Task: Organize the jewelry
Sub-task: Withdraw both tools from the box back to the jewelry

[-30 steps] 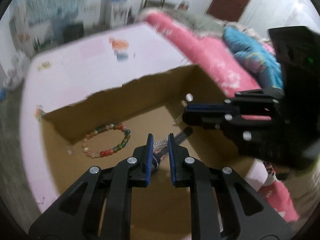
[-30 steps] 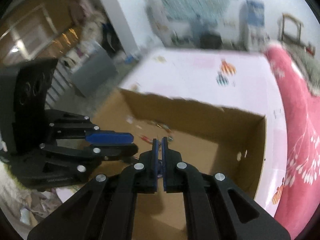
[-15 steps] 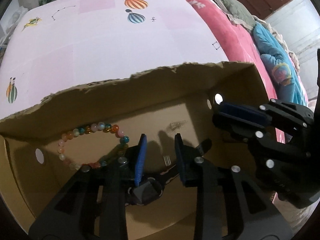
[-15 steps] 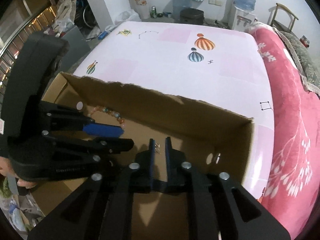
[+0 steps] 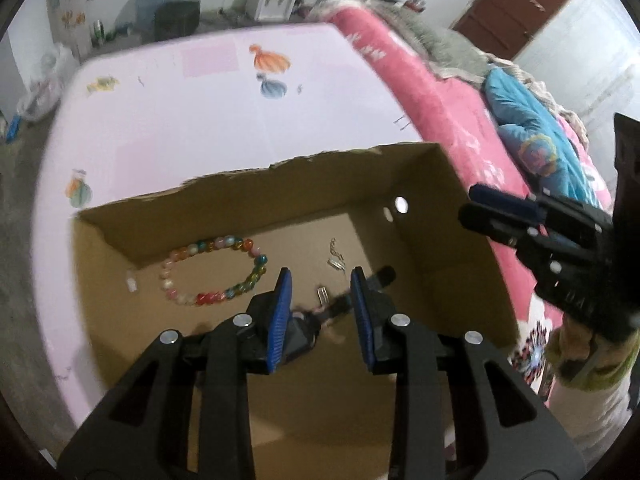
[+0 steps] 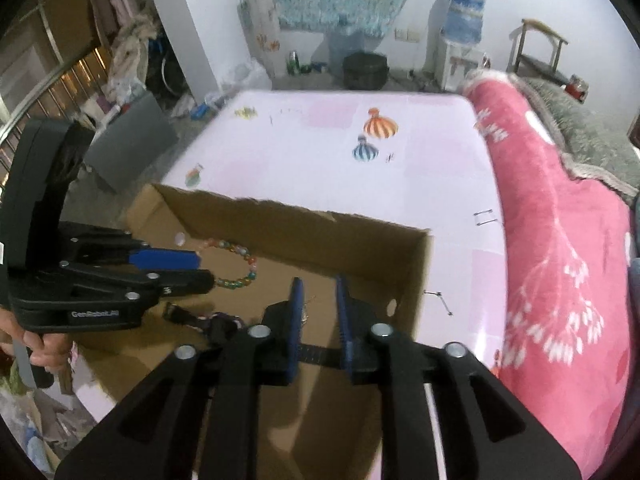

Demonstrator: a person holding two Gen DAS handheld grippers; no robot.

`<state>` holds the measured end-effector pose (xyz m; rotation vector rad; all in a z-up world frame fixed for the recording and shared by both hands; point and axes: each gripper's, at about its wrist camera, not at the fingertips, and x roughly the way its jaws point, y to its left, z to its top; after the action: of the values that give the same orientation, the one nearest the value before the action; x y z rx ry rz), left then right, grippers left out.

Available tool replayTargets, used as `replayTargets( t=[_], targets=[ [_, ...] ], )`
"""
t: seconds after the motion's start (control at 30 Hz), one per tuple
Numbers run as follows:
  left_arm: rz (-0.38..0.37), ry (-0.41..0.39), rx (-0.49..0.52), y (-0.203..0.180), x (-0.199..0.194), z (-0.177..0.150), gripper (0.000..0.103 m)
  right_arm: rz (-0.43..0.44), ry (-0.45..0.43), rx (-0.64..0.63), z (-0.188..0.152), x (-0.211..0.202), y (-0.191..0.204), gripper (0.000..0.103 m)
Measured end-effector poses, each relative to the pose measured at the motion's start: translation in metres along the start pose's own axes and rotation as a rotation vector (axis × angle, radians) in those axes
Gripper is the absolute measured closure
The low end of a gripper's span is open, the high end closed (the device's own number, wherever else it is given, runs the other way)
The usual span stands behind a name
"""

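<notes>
Cardboard box (image 5: pixel 452 216) on the pink table (image 5: pixel 224 120) now holds the lot: bead bracelet (image 5: pixel 212 268) on the floor at the left, small silver pieces (image 5: pixel 336 260) mid-floor, and a dark watch-like strap (image 5: pixel 340 300) lying right under your left gripper (image 5: pixel 320 312).

Both sets of jaws have just been opening. Left stands partly open with nothing pressed between the pads, the strap loose on the floor below the gap. Right gripper (image 6: pixel 320 320) is also partly open and empty.

My read: this is the release step.

- Lift both grippers straight up; the strap sits close to the left fingertips, so a sideways pull could drag it.
- Keep the right clear of the torn box rim.
- Don't sweep across the bracelet.
</notes>
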<state>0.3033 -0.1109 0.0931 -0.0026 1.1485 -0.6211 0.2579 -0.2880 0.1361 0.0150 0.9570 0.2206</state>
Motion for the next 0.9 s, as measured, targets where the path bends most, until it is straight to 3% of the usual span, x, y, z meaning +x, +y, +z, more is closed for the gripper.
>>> replayTargets(
  t=[0.13, 0.2, 0.27, 0.43, 0.6, 0.77, 0.9],
  targets=[
    [-0.020, -0.100, 0.055, -0.013, -0.057, -0.033, 0.054, 0.034, -0.104, 0.009, -0.023, -0.055, 0.007, 0.062],
    [-0.018, -0.149, 0.080, -0.018, -0.084, -0.055, 0.040, 0.061, -0.143, 0.014, -0.037, -0.077, 0.011, 0.056],
    [-0.007, -0.212, 0.116, -0.025, -0.114, -0.087, 0.034, 0.083, -0.187, 0.010, -0.060, -0.102, 0.018, 0.052],
    [-0.022, -0.287, 0.144, -0.032, -0.148, -0.156, 0.019, 0.102, -0.236, 0.003, -0.116, -0.131, 0.033, 0.046],
    [0.078, -0.296, 0.107, -0.026, -0.134, -0.221, 0.017, 0.102, -0.211, 0.047, -0.165, -0.122, 0.043, 0.046],
    [0.197, -0.250, 0.042, -0.014, -0.091, -0.255, 0.017, 0.123, -0.125, 0.098, -0.207, -0.088, 0.055, 0.046],
    [0.233, -0.221, 0.016, -0.007, -0.059, -0.273, 0.017, 0.090, -0.058, 0.082, -0.232, -0.061, 0.071, 0.046]
  ],
)
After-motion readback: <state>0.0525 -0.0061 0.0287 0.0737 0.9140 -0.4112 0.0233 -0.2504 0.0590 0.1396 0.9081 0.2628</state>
